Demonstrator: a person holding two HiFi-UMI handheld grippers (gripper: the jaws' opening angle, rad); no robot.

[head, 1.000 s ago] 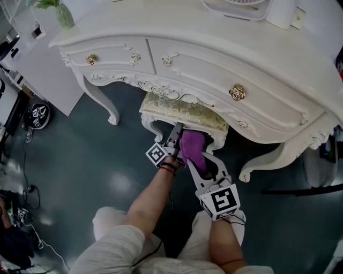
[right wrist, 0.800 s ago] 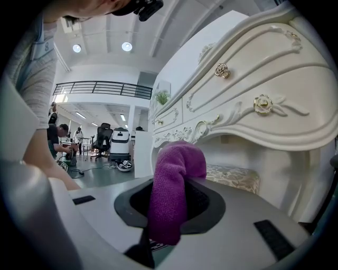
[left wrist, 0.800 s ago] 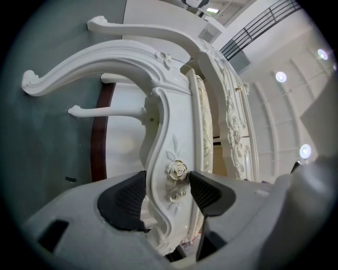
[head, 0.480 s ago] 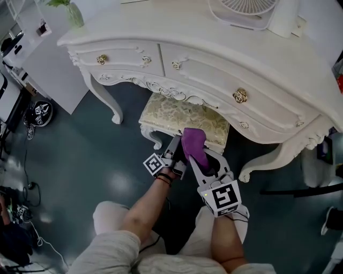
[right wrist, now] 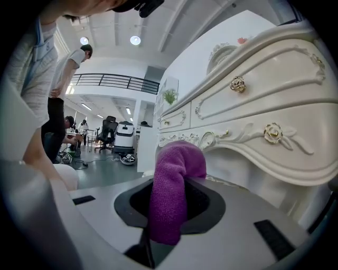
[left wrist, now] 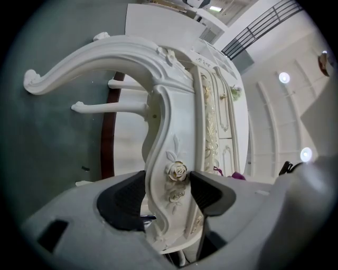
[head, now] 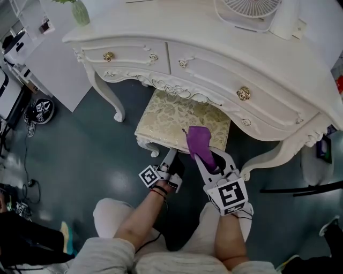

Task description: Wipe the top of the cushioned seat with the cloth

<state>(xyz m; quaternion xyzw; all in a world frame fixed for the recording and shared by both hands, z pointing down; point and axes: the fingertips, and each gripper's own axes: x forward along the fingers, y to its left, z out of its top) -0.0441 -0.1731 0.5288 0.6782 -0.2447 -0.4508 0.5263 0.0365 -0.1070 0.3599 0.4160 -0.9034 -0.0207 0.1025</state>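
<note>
The stool's cushioned seat [head: 179,120], cream with a gold floral pattern, stands partly out from under the white dressing table [head: 214,48]. My left gripper [head: 170,160] is at the stool's near edge. In the left gripper view it [left wrist: 170,192] is shut on the stool's carved white rail [left wrist: 174,171], a pad on each side of the rose carving. My right gripper [head: 206,155] hovers by the seat's near right corner, shut on a purple cloth [head: 199,143]. The cloth [right wrist: 171,190] stands up between the jaws of the right gripper [right wrist: 170,203] and droops over at its top.
The dressing table's drawers [right wrist: 253,105] with gold knobs overhang the seat's far side. A fan [head: 246,10] and a vase [head: 80,13] stand on the table top. A curved table leg [head: 268,158] is to the right, my knees are below, and dark floor [head: 80,155] lies to the left.
The stool has slid out from under the dressing table toward me, with the left gripper holding its rail. More of the cushion shows. The right gripper stays beside it with the cloth.
</note>
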